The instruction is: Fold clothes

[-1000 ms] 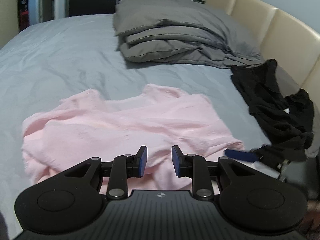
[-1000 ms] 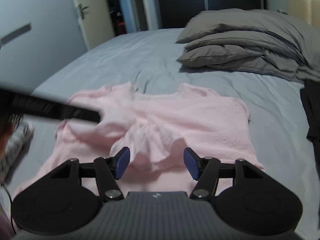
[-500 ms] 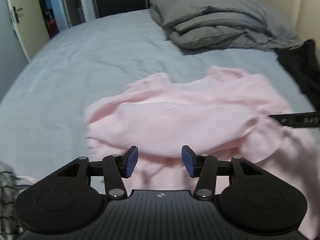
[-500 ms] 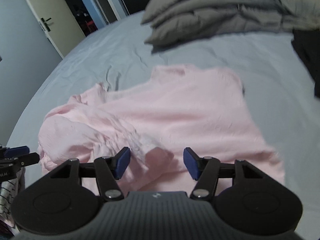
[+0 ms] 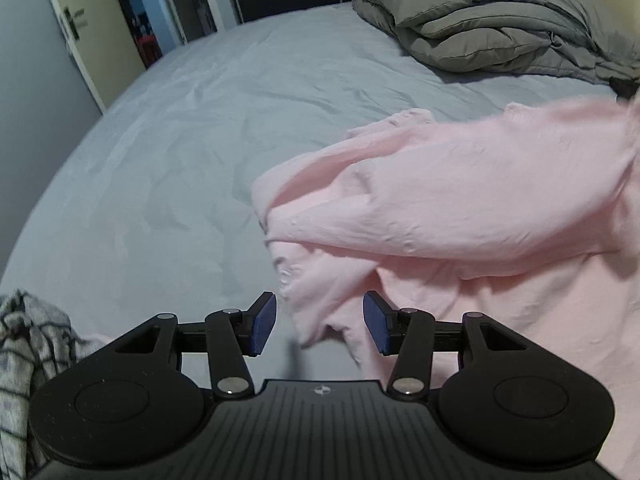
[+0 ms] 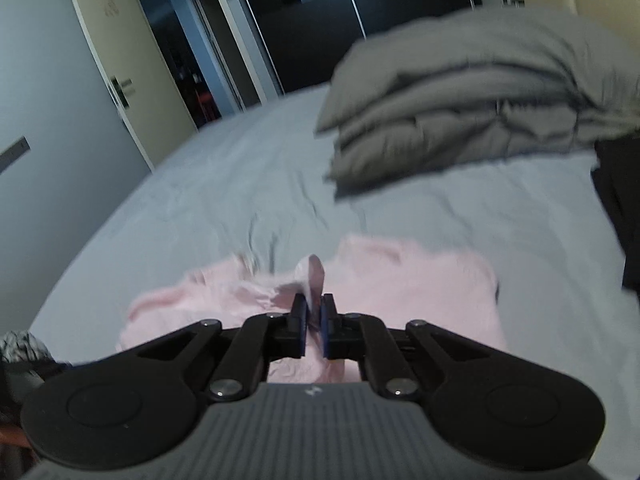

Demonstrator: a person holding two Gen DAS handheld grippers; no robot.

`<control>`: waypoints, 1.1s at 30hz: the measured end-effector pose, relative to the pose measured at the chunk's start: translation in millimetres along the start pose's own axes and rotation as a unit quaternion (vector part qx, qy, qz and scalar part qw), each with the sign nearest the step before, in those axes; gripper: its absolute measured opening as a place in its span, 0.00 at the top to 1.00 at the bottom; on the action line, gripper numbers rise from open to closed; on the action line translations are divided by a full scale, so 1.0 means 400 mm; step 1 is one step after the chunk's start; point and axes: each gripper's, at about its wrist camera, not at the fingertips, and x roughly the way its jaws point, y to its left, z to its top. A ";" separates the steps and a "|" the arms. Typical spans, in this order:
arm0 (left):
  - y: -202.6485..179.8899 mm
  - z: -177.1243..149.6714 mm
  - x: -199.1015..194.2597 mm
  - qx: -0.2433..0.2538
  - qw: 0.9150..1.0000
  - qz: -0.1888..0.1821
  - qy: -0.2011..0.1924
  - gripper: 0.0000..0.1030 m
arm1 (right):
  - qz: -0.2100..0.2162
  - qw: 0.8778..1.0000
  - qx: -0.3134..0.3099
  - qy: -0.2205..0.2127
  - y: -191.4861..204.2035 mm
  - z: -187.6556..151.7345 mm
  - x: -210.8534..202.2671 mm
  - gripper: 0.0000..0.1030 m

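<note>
Folded grey duvet (image 5: 492, 28) stacked at 1 o'clock in the left wrist view, well apart from the work area; same stack (image 6: 472, 96) at 1 o'clock in the right wrist view, blurred. Dark garment (image 6: 618, 216) heaped at 3 o'clock by the bed edge, just beside the duvet. Checked cloth (image 5: 28, 364) bunched at 8 o'clock, near the left claw body.

Pink shirt (image 5: 460, 216) spread at 3 o'clock on the grey bedsheet (image 5: 168, 168) — one layer lifted and draped across the rest, a crumpled hem corner hanging between the pads. Left claw (image 5: 319, 323) spread wide, pads apart, nothing clamped; hem corner sits in the gap, contact not clear.

Right claw (image 6: 314, 322) closed tight on a pinch of the pink shirt (image 6: 404, 284) — fold of fabric sticking up past the fingertips at 12 o'clock.

Bedsheet wrinkled, bare at 10 o'clock. Cream door (image 6: 132, 68) with handle at 10 o'clock, dark mirrored wardrobe (image 6: 320, 20) at 12 o'clock.
</note>
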 end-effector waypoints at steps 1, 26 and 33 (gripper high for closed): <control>0.000 -0.001 0.007 0.001 1.000 0.002 0.000 0.55 | 0.000 1.000 -0.002 -0.007 0.002 0.011 -0.007 0.92; 0.007 0.029 0.041 -0.030 0.999 -0.027 0.004 0.98 | -0.032 0.988 0.092 0.116 -0.111 -0.090 0.189 0.42; 0.014 0.028 0.045 -0.028 0.999 -0.025 0.003 1.00 | -0.024 0.988 0.097 0.121 -0.099 -0.118 0.191 0.94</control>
